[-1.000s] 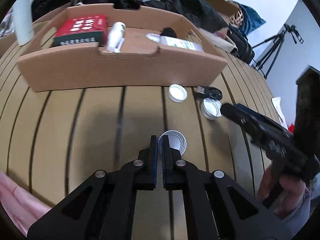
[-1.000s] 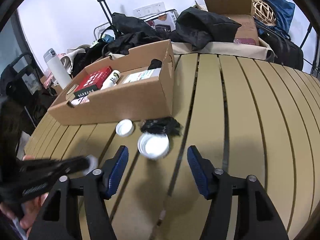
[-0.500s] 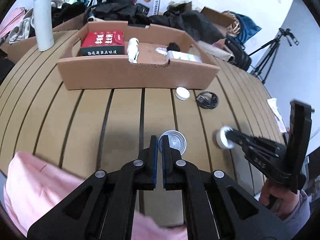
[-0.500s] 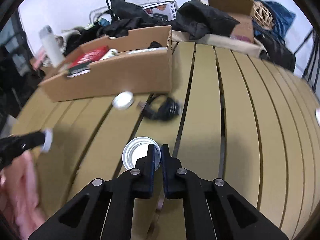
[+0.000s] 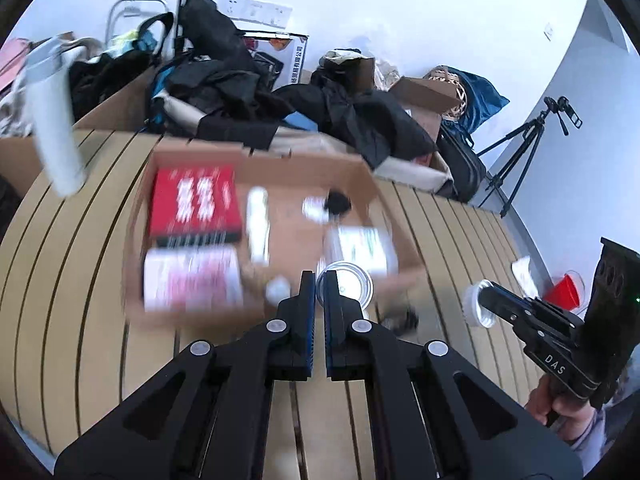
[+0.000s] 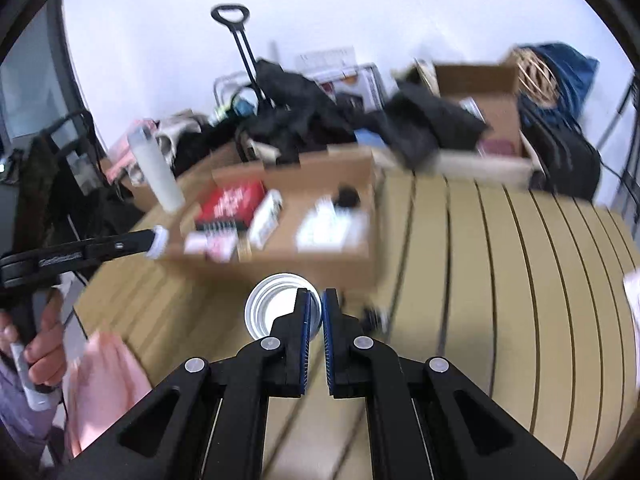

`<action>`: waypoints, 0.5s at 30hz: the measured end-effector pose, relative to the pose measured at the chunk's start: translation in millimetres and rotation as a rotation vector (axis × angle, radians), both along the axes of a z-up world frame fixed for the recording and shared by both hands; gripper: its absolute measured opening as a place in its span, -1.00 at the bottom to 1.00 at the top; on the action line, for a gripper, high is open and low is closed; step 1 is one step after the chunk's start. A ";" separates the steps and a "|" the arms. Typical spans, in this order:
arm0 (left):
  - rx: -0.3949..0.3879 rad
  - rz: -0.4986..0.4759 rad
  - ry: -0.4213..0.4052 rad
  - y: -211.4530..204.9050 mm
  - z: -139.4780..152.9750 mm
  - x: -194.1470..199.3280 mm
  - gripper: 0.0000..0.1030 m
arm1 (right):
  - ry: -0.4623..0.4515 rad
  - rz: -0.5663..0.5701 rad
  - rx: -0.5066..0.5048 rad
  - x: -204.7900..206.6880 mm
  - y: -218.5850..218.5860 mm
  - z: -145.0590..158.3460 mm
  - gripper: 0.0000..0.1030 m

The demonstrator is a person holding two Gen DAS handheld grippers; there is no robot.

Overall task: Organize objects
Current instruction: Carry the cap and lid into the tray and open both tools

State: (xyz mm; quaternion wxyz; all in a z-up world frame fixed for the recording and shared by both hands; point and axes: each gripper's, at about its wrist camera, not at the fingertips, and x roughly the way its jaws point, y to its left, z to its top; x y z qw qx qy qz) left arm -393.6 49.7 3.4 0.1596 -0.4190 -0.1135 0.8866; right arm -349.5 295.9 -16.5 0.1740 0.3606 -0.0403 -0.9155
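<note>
Wooden slatted table (image 6: 520, 260) bears a cardboard box (image 5: 360, 178); both grippers (image 5: 319, 280) (image 6: 315, 300) pinch lids (image 5: 352, 286) (image 6: 272, 304).

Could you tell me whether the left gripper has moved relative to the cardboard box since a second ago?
Yes: the left gripper rose and now carries its lid above the cardboard box.

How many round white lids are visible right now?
3: one lid gripped by the left gripper, one by the right gripper, a blurred third near the box's front; others may be hidden.
</note>
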 end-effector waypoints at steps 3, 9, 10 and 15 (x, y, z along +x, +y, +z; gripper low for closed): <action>-0.001 0.015 -0.065 -0.1 -0.8 -72.2 -0.99 | -0.041 0.007 -0.028 -68.2 -12.8 6.9 -0.87; -0.066 0.019 -0.204 15.2 -56.5 -170.4 -0.99 | -0.223 0.009 0.048 -197.5 -62.8 -40.0 -0.86; -0.074 0.030 -0.222 16.0 -68.3 -180.2 -0.98 | -0.239 0.001 0.064 -207.9 -68.2 -47.0 -0.86; -0.061 0.053 -0.259 8.4 -93.2 -197.0 -0.04 | -0.328 -0.043 0.006 -251.1 -74.5 -87.4 -0.71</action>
